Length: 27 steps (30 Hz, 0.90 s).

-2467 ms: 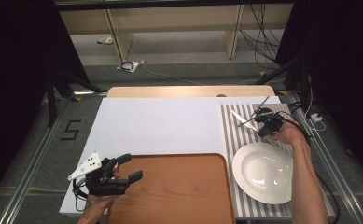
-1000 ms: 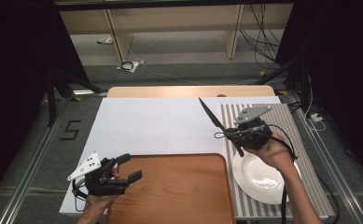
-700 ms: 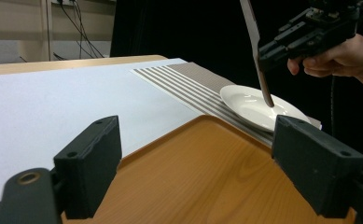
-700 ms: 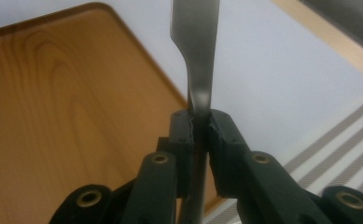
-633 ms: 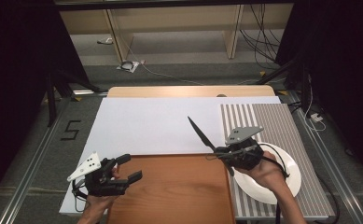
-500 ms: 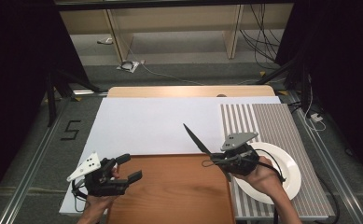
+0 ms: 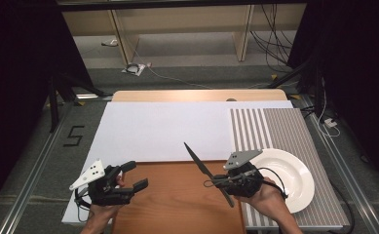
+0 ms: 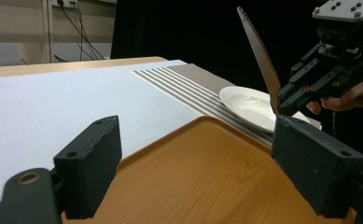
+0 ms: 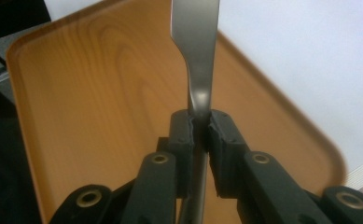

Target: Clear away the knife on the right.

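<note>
The right gripper [image 7: 215, 181] has its jaws clamped on the handle of a table knife [image 7: 201, 165], held above the wooden tray [image 7: 177, 204] near the desk's front edge. The blade's long axis slants up and away toward the far-left. The left gripper [image 7: 137, 176], jaws apart and empty, hovers over the tray's left edge.
</note>
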Tool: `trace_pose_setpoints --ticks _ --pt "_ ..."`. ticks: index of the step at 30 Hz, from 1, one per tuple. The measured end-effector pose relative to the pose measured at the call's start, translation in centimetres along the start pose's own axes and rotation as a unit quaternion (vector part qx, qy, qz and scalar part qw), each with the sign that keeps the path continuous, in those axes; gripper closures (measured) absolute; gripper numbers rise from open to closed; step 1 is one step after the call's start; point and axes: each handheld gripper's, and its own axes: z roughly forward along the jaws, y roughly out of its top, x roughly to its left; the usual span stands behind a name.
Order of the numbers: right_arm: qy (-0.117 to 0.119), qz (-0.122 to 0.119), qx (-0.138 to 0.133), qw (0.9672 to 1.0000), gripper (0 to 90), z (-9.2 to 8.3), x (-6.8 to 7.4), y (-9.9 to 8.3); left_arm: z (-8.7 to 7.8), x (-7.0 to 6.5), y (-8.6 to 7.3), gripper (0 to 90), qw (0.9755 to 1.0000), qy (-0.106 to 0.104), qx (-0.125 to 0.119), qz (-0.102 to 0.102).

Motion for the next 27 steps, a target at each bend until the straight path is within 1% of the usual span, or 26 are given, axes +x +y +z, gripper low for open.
trace_pose_setpoints --ticks 5,6,7,10,11,14,16,17,20,21,27 --pt "0.014 0.015 0.013 0.9997 80.8 0.6 0.6 -0.6 -0.1 0.0 0.0 16.0 1.0000 0.000 -0.001 0.001" --pt "0.015 0.016 0.018 0.9996 80.8 0.8 0.7 -0.7 -0.1 0.0 0.0 16.0 1.0000 0.000 -0.001 0.001" --pt "0.022 0.017 0.023 0.9994 80.8 1.2 0.9 -0.9 -0.1 0.0 0.0 16.0 1.0000 0.000 -0.001 0.000" --pt "0.026 0.021 0.029 0.9990 80.8 1.5 1.1 -1.1 0.0 0.0 0.0 16.0 1.0000 0.000 0.000 0.002" --pt "0.030 0.022 0.034 0.9987 80.8 1.8 1.3 -1.2 0.0 0.0 0.0 16.0 1.0000 0.000 0.000 0.002" --pt "0.032 0.024 0.036 0.9985 80.8 1.9 1.5 -1.4 0.0 0.0 0.0 16.0 1.0000 0.000 0.000 0.002" --pt "0.035 0.023 0.043 0.9982 80.8 2.1 1.8 -1.5 -0.1 0.0 0.0 16.0 1.0000 0.000 -0.001 0.001" --pt "0.037 0.027 0.050 0.9977 80.8 2.2 2.0 -1.7 -0.1 0.0 0.0 16.0 1.0000 0.000 -0.001 0.001" --pt "0.039 0.028 0.053 0.9975 80.8 2.3 2.2 -1.9 -0.1 0.0 0.0 16.0 1.0000 -0.001 -0.002 0.001" --pt "0.041 0.029 0.059 0.9970 80.8 2.5 2.3 -2.1 -0.1 0.0 0.0 16.0 1.0000 -0.001 -0.002 0.001" --pt "0.044 0.032 0.073 0.9958 80.8 2.7 2.7 -2.5 -0.1 0.0 0.0 16.0 1.0000 -0.001 -0.001 0.002"
